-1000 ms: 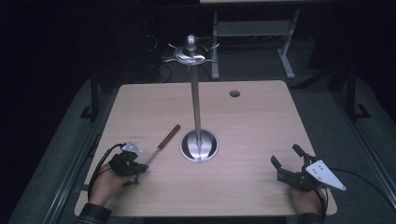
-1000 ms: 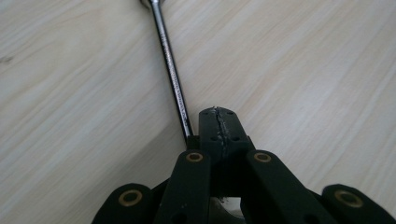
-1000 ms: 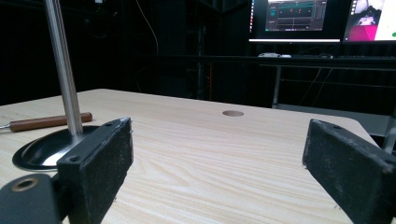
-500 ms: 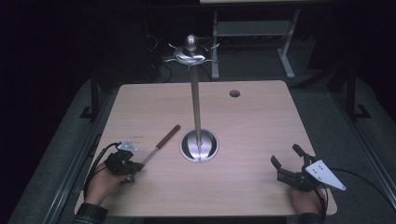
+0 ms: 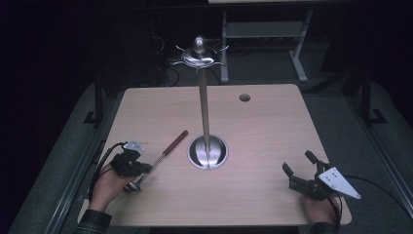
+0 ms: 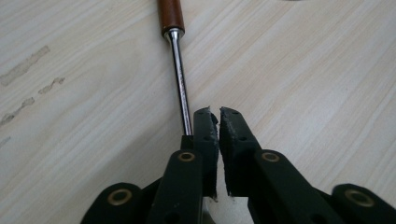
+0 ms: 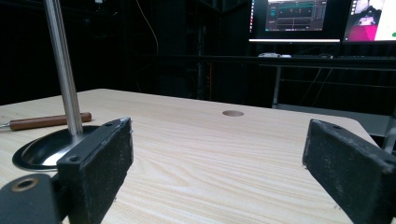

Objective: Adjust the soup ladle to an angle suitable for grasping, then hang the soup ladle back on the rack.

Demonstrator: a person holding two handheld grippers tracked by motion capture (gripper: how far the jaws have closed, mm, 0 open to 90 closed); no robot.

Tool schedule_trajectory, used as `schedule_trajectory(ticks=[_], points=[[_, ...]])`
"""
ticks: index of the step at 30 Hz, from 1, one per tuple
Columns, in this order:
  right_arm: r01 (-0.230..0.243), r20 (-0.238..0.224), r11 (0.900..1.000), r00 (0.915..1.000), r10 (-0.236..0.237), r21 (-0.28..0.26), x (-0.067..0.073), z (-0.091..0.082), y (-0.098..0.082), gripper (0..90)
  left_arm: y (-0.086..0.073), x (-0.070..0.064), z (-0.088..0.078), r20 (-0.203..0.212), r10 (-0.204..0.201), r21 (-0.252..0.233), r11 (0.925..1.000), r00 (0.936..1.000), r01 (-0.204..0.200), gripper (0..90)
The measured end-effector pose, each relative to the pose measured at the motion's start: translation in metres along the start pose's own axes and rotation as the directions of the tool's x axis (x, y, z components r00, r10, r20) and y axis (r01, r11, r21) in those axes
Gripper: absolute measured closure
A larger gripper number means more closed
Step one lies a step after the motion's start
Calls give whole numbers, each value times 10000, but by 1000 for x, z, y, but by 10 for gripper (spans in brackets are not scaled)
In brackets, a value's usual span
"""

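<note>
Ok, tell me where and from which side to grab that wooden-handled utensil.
Grip the utensil on its thin metal shank, just below the wooden handle. It lies flat on the table, so come from above with the fingers straddling the shank crosswise.

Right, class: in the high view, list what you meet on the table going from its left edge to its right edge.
Left gripper → wooden-handled utensil → metal stand on its round base → small round hole in the table → right gripper.
</note>
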State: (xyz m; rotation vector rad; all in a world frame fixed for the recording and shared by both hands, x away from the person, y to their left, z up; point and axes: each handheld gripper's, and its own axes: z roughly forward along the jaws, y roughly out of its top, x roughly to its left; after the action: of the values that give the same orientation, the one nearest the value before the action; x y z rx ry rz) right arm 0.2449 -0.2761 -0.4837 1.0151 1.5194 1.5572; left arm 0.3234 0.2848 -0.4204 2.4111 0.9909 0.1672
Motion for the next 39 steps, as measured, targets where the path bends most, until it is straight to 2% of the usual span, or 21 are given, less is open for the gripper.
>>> schedule_trajectory(ticks=[9,13,17,18,28,39], points=[[4,0,10000,10000,-4,2,0,0,0,80,14,0,-1,-75,0,54,10000,10000,0,783],[3,0,10000,10000,-3,-3,0,0,0,80,22,0,0,-193,-58,208,9998,9998,62,712],[6,4,10000,10000,-6,2,0,0,0,79,28,1,0,-294,-3,283,9996,9996,12,677],[11,-1,10000,10000,-11,1,0,0,0,80,29,0,1,-272,-189,223,9996,9995,195,654],[7,1,10000,10000,-7,2,0,0,0,79,53,1,9,-509,54,775,9970,9987,-14,605],[12,3,10000,10000,-12,0,0,0,0,79,74,3,16,-505,230,902,9958,9985,-183,514]])
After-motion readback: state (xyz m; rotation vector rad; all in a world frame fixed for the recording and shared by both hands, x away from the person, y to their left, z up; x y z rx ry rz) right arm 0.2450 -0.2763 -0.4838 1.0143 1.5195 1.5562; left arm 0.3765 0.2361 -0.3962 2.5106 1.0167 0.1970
